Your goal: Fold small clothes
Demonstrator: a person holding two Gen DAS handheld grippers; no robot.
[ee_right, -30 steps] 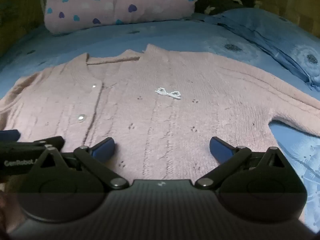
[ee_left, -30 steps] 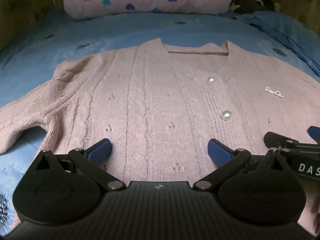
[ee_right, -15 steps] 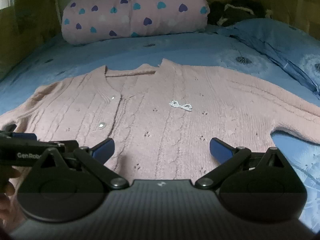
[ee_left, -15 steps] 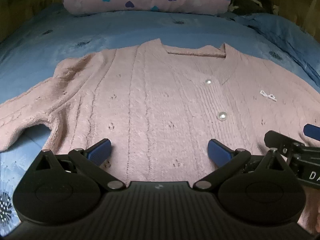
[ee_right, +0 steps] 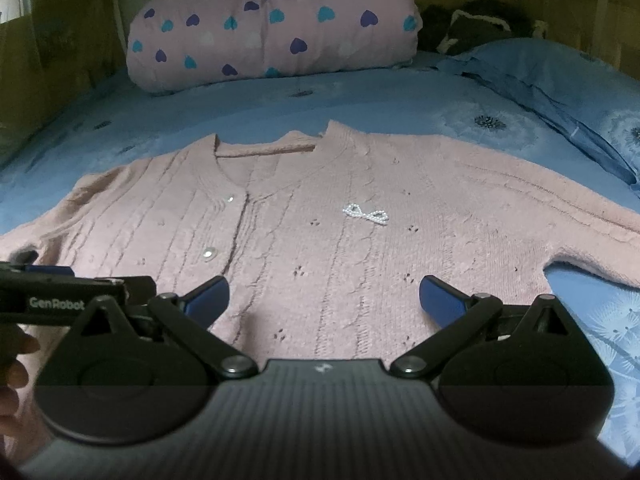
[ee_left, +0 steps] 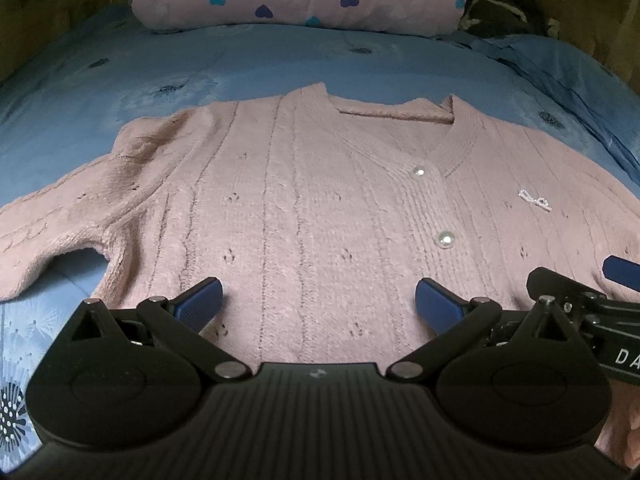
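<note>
At the far left of the left wrist view a strip of the blue floral bedsheet (ee_left: 248, 60) shows beside the spread sleeve of the pink cable-knit cardigan (ee_left: 304, 208), which lies flat and front-up across the middle of the bed, neckline pointing toward the headboard. The left gripper (ee_left: 319, 298) hovers low over the cardigan's lower front, its blue-padded fingers (ee_left: 200, 300) spread wide apart and holding nothing. Just right of it run the cardigan's placket and its two round pearl buttons (ee_left: 445, 239), and farther right sits a small beaded bow ornament (ee_left: 535, 200) on the chest. The right gripper enters the left view at the lower right edge, close beside the left one.

In the right wrist view the right gripper (ee_right: 323, 296) also hangs over the cardigan's (ee_right: 360, 248) hem area, fingers released and wide, with only knit fabric between them. The left gripper's black body crosses the left edge of this view, hiding part of the cardigan's left hem. To the right the other sleeve stretches out over the sheet. Behind the garment, against the headboard, lies a pink pillow printed with blue and purple hearts (ee_right: 276, 24), with a dark bundle of fabric (ee_right: 476, 24) to its right.
</note>
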